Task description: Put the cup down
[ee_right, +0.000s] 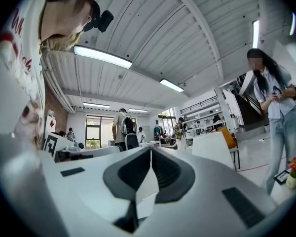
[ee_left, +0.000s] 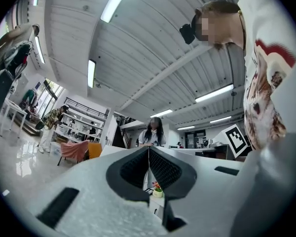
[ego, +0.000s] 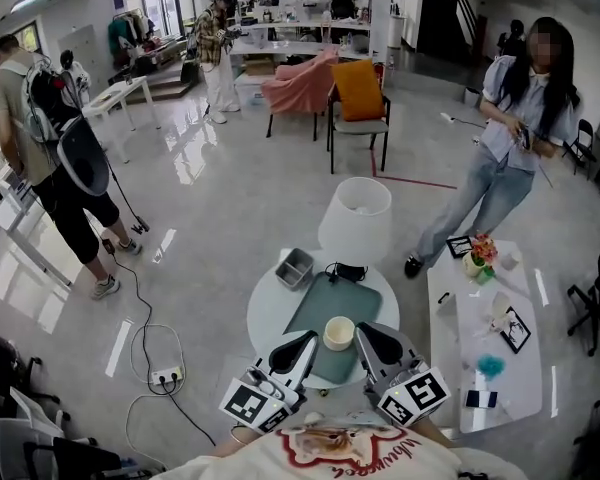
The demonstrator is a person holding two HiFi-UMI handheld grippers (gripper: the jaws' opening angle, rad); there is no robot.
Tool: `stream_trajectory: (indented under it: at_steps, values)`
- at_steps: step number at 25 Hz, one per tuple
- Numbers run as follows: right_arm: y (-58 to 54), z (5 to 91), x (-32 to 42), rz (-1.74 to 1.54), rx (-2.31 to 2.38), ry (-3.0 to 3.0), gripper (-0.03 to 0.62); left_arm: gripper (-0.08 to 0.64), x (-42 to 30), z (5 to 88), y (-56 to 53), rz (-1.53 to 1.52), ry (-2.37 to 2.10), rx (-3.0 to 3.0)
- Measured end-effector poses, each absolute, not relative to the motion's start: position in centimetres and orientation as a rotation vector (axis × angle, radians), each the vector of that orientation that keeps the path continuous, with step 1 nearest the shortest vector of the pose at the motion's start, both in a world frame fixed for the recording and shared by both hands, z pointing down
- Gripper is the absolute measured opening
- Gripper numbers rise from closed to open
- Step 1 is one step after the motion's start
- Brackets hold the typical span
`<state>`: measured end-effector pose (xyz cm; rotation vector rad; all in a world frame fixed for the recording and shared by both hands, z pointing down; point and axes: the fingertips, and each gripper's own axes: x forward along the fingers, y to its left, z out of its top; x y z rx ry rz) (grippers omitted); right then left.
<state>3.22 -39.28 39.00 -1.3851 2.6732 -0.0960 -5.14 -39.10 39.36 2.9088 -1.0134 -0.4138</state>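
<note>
Your left gripper [ego: 308,341] and right gripper [ego: 364,332] are closed and empty. The cup [ego: 339,333] stands between them, apparently already set down.

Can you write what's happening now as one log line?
left gripper: shut | right gripper: shut | cup: upright on mat, not held

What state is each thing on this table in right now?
left gripper: shut, empty.
right gripper: shut on the wall of the cup.
cup: upright, mouth up, over the mat; whether it touches the mat is unclear.
tray: looks empty.
</note>
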Motion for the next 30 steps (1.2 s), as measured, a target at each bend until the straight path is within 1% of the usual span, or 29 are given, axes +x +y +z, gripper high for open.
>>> stream_trajectory:
  at_steps: [7, 16, 21, 30]
  values:
    - [-38.4, 37.8, 2.6, -0.122, -1.329, 2.659, 0.034, 0.017, -6.5, 38.5, -38.4, -0.441, -1.056, 2.909]
    - [-33.1, 38.2, 4.0, -0.137, -1.327, 2.677, 0.034, 0.017, -4.8, 37.9, -32.9, -0.453, -1.051, 2.924]
    - [-27.7, 38.3, 5.6, -0.115, -1.337, 2.668, 0.034, 0.017, -3.5, 38.0, -27.8, -0.459, -1.062, 2.932]
    - [-14.7, 39.9, 10.6, -0.133, -1.396, 2.650, 0.034, 0.017, 1.4, 39.5, -14.3, -0.431, -1.031, 2.957]
